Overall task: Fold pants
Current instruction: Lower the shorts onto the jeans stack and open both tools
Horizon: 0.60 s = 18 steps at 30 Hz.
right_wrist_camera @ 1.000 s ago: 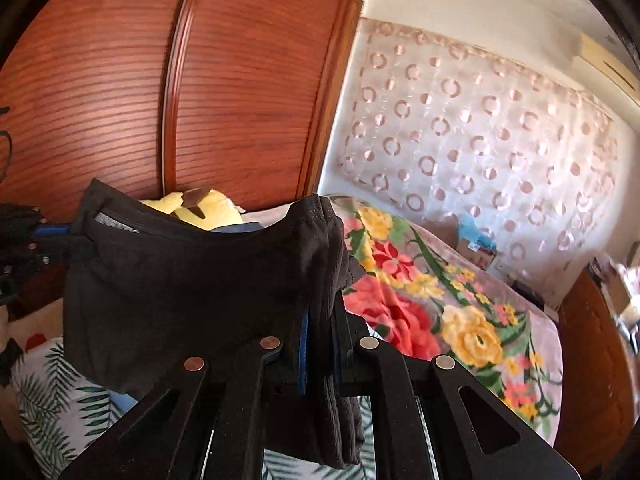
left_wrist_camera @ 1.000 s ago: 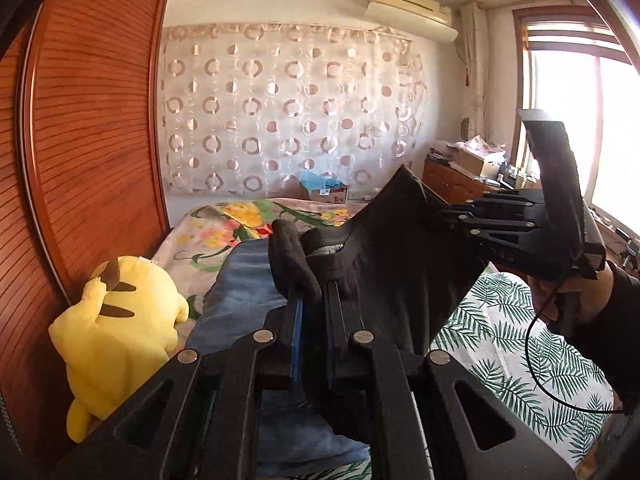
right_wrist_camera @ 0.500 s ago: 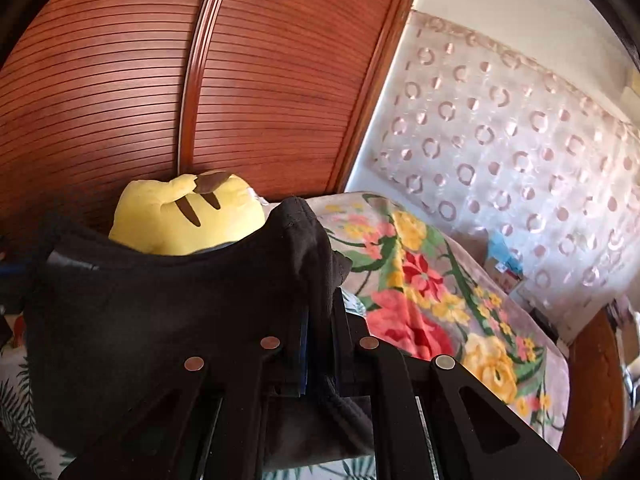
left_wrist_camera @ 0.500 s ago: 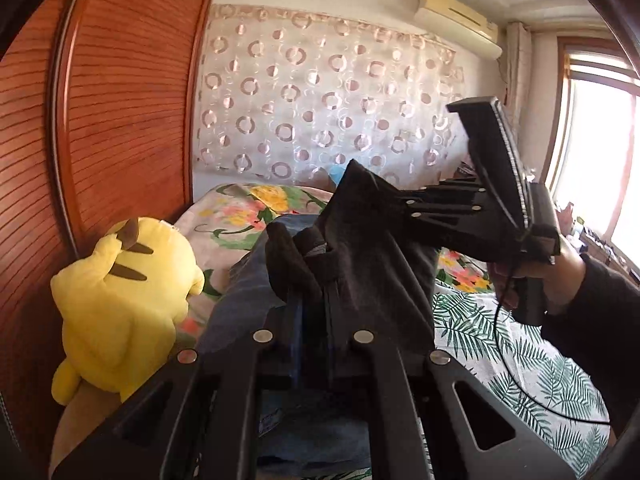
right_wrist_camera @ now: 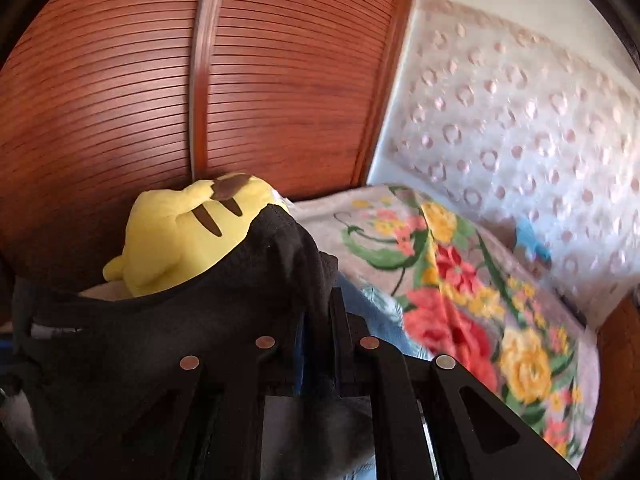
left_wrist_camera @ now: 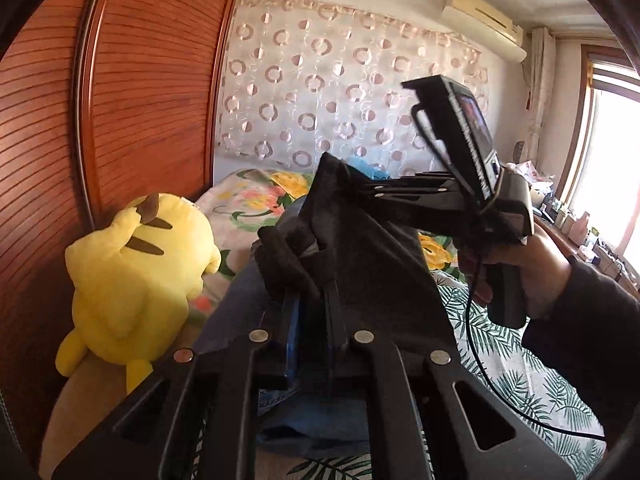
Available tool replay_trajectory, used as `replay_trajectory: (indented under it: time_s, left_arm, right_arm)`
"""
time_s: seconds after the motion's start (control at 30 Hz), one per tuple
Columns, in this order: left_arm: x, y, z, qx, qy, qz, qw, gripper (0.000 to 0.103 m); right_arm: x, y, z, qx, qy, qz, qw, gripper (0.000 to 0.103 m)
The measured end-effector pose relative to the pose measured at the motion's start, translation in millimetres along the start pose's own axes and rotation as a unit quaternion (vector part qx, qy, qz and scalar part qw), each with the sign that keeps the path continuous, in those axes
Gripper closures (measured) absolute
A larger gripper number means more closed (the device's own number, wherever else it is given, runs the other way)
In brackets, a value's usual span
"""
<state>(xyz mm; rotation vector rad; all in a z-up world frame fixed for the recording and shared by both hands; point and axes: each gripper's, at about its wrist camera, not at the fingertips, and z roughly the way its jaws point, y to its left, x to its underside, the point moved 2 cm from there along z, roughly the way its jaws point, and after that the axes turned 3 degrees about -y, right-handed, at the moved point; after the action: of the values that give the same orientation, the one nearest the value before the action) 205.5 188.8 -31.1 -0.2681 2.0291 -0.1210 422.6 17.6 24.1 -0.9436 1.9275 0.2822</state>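
Both grippers have the black pants [left_wrist_camera: 372, 276] bunched up over the bed's [left_wrist_camera: 520, 364] headboard edge: left gripper [left_wrist_camera: 310, 308] clamped on fabric, right gripper [right_wrist_camera: 320, 312] easing open, cloth between its jaws.

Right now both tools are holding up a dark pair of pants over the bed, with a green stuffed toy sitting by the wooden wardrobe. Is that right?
Nearly. The stuffed toy is yellow, not green, as the left wrist view shows plainly. The rest holds: the left tool and right tool both hold up the dark pants over the bed, and the toy sits by the wooden wardrobe.
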Motion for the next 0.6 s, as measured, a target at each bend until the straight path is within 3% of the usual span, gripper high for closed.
replay_trajectory:
  time_s: [0.07, 0.13, 0.3, 0.4, 0.6]
  left_arm:
    - [-1, 3, -3, 0.003, 0.003, -0.008, 1.0, 0.086]
    - [-3, 2, -7, -0.001, 0.0, -0.01, 0.9999, 0.079]
    - [-11, -4, -18, -0.009, -0.011, 0.006, 0.9999, 0.069]
    - [-15, -8, -21, -0.007, -0.019, 0.017, 0.9996, 0.057]
    - [-8, -9, 15, -0.022, 0.036, 0.039, 0.9984, 0.057]
  right_arm:
    - [1, -6, -13, 0.004, -0.01, 0.017, 1.0, 0.071]
    - [0, -11, -27, 0.01, -0.028, 0.023, 0.999, 0.066]
    - [7, -22, -57, -0.014, -0.043, 0.049, 0.998, 0.066]
    - [20, -22, -62, -0.027, -0.029, 0.057, 0.998, 0.066]
    - [29, -35, -41, -0.03, 0.011, 0.075, 0.997, 0.066]
